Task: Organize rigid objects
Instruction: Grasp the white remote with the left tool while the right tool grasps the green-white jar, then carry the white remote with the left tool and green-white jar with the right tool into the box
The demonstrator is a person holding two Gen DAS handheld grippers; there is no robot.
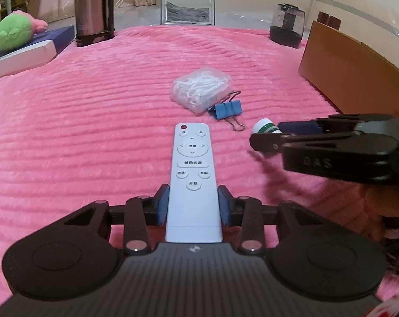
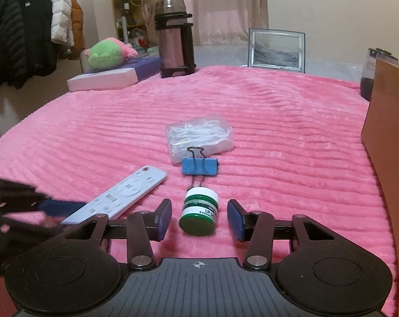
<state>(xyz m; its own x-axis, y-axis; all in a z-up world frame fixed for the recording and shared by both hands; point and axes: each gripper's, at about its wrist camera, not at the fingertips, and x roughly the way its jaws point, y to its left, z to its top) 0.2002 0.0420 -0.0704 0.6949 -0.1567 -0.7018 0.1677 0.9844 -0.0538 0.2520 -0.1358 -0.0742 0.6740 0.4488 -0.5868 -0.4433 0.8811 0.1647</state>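
Note:
A white remote (image 1: 193, 174) lies lengthwise on the pink blanket, and my left gripper (image 1: 193, 200) is shut on its lower half, blue pads pressed to both sides. In the right wrist view that remote (image 2: 131, 190) slants in from the left. A small green-and-white lip balm jar (image 2: 199, 211) lies on its side between the pads of my right gripper (image 2: 199, 212), which is open with a gap on each side of the jar. From the left wrist view the right gripper (image 1: 268, 137) reaches in from the right around the jar (image 1: 264, 128).
Beyond the jar lie a blue binder clip (image 2: 199, 166) and a clear box of white picks (image 2: 199, 134). A wooden box (image 2: 389, 132) stands at the right edge. A thermos (image 2: 174, 37), a picture frame (image 2: 276, 49), a dark glass jar (image 1: 286, 26) and a plush toy (image 2: 107, 54) line the back.

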